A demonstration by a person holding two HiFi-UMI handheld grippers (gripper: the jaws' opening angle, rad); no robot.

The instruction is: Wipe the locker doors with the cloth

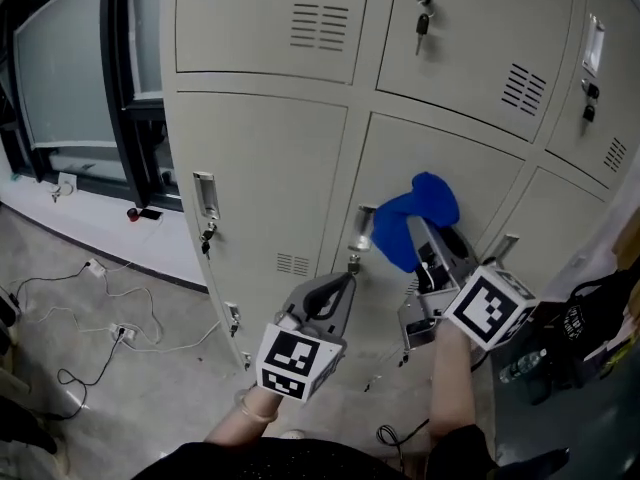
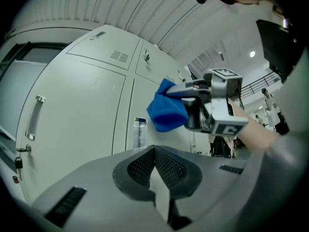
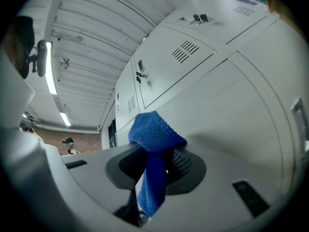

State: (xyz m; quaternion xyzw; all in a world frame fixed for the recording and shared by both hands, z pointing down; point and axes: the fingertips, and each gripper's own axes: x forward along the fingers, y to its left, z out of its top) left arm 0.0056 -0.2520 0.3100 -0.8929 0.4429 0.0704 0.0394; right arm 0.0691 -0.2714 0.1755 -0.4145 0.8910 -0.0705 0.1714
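A blue cloth [image 1: 417, 218] is bunched in my right gripper [image 1: 432, 230], which is shut on it and holds it close to a lower locker door [image 1: 445, 183]. In the right gripper view the cloth [image 3: 153, 153] hangs down between the jaws, with the beige door [image 3: 241, 115] just beyond. My left gripper [image 1: 335, 293] is shut with nothing in it, low in front of the seam between two lower doors. From the left gripper view I see the cloth [image 2: 166, 108] and the right gripper [image 2: 190, 99] near a door handle [image 2: 139, 132].
Beige lockers [image 1: 260, 158] fill the wall, with recessed handles [image 1: 205, 196], vents and hanging keys [image 1: 422, 23]. Cables [image 1: 110, 333] lie on the floor at left below a window. A dark bag [image 1: 580, 328] and a bottle [image 1: 520, 366] sit at right.
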